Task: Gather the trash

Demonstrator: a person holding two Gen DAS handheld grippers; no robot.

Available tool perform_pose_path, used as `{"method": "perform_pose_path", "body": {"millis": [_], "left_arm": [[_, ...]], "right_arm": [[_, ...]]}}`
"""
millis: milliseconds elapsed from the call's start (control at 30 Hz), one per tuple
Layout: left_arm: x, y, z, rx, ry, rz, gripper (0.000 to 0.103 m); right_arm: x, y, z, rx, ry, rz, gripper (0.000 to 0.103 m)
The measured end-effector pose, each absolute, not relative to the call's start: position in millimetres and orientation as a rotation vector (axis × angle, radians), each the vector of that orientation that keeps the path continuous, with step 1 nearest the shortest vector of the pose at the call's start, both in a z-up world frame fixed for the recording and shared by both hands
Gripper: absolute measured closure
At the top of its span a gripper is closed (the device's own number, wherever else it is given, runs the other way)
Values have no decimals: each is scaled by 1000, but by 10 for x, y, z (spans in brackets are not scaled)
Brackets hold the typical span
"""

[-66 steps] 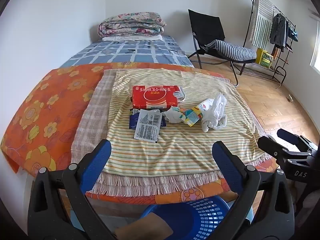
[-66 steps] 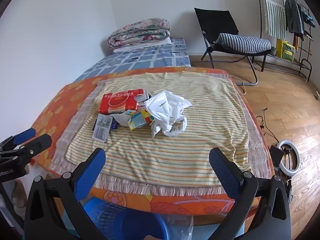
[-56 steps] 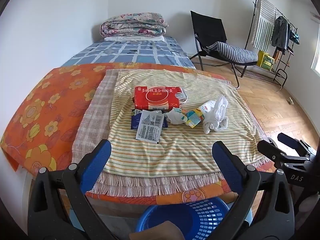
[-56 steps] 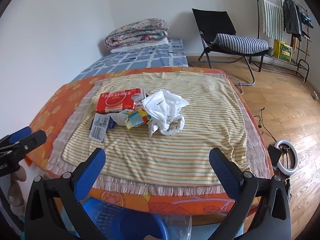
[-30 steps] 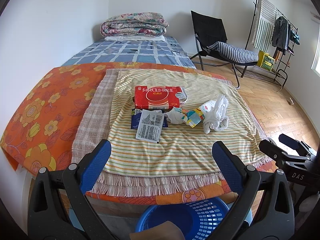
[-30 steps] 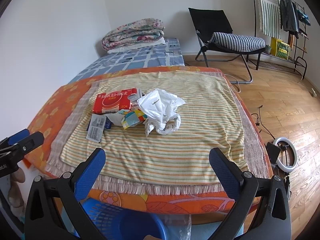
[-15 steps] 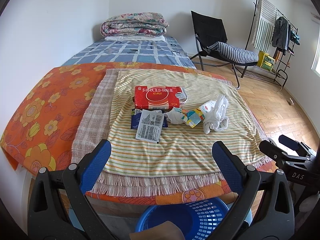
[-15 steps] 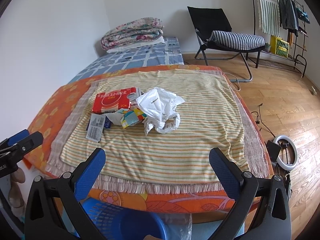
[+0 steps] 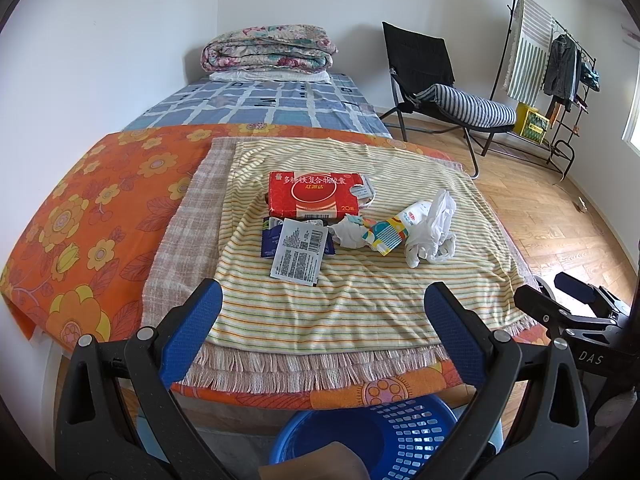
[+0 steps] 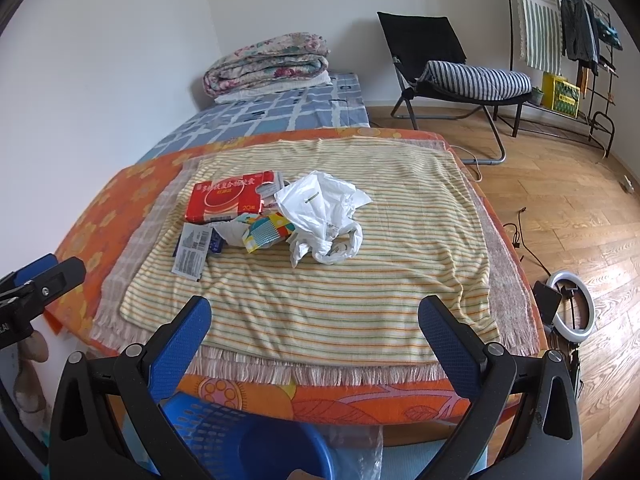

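Trash lies on a striped cloth [image 9: 360, 304] over the table: a red carton [image 9: 314, 198], a white printed sachet [image 9: 300, 253] over a dark blue one, a crumpled colourful wrapper [image 9: 384, 232] and a white plastic bag [image 9: 430, 232]. In the right wrist view the red carton [image 10: 228, 196], the sachet [image 10: 192, 251], the wrapper [image 10: 266, 232] and the bag [image 10: 320, 216] show too. A blue perforated basket [image 9: 400, 432] stands below the table's near edge. My left gripper [image 9: 320, 320] and right gripper [image 10: 310, 336] are both open and empty, held short of the table.
An orange flowered cloth [image 9: 92, 216] covers the table. Behind it are a bed with a folded quilt [image 9: 268, 52], a black folding chair [image 9: 440, 84] and a clothes rack [image 9: 556, 68]. A ring light [image 10: 572, 312] and cables lie on the wooden floor at right.
Both grippers have shifted only slightly; the right wrist view has drifted a little so the trash sits more to the left. Nothing was taken hold of.
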State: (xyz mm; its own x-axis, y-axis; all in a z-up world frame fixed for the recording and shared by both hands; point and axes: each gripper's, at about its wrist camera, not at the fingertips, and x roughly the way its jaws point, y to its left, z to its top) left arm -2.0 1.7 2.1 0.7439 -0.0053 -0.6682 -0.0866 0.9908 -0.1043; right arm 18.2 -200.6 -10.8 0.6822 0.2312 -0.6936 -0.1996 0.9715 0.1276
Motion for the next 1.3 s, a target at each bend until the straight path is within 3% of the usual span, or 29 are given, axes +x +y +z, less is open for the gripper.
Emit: {"method": "perform_pose_path", "body": {"millis": [1300], "left_arm": [[33,17,-185,-129,774,60,0]], "right_arm": [[281,-2059,-177,53,769,248,0]]}}
